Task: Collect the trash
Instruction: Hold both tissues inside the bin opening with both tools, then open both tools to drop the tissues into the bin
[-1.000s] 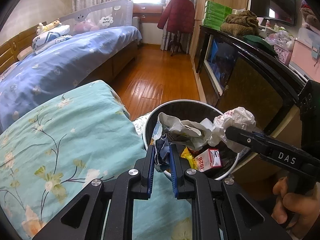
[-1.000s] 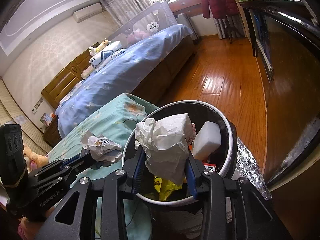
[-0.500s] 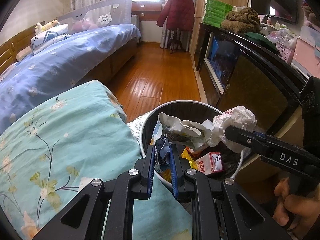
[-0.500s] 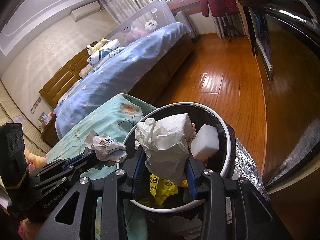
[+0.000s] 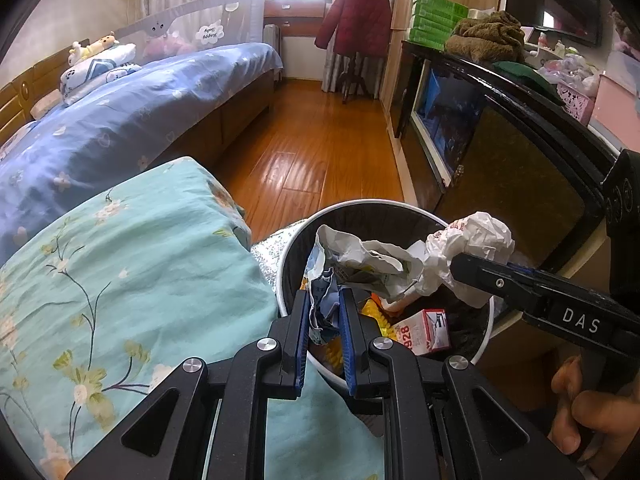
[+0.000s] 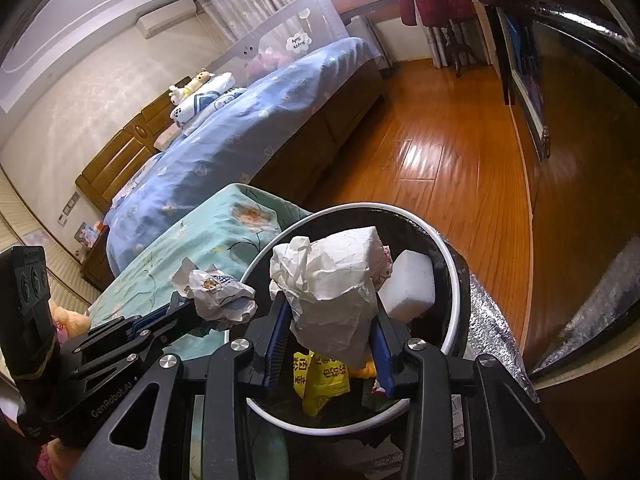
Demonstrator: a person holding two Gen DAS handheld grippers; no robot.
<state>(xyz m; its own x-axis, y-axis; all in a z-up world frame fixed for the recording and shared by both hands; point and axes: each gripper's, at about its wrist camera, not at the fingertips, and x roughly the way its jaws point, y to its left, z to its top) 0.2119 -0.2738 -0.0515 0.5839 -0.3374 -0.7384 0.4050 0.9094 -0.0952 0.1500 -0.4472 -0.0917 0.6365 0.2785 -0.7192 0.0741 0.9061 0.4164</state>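
Note:
A round white-rimmed trash bin (image 5: 486,322) with a black liner stands on the floor; it also shows in the right wrist view (image 6: 456,292). It holds a red-white carton (image 5: 426,330), a yellow wrapper (image 6: 320,380) and a white foam block (image 6: 410,286). My left gripper (image 5: 325,312) is shut on a crumpled printed wrapper (image 5: 360,260), over the bin's near left rim; the wrapper also shows in the right wrist view (image 6: 220,292). My right gripper (image 6: 332,324) is shut on a crumpled white paper (image 6: 336,280), over the bin's inside; the paper also shows in the left wrist view (image 5: 472,248).
A low surface under a teal flowered cloth (image 5: 120,280) touches the bin's left side. A bed with a blue cover (image 5: 120,120) lies beyond it. A dark cabinet (image 5: 500,152) runs along the right. A wooden floor (image 5: 312,152) stretches ahead.
Both grippers, still holding their trash, have moved a little further over the bin. The left wrapper has come closer to the bin's rim.

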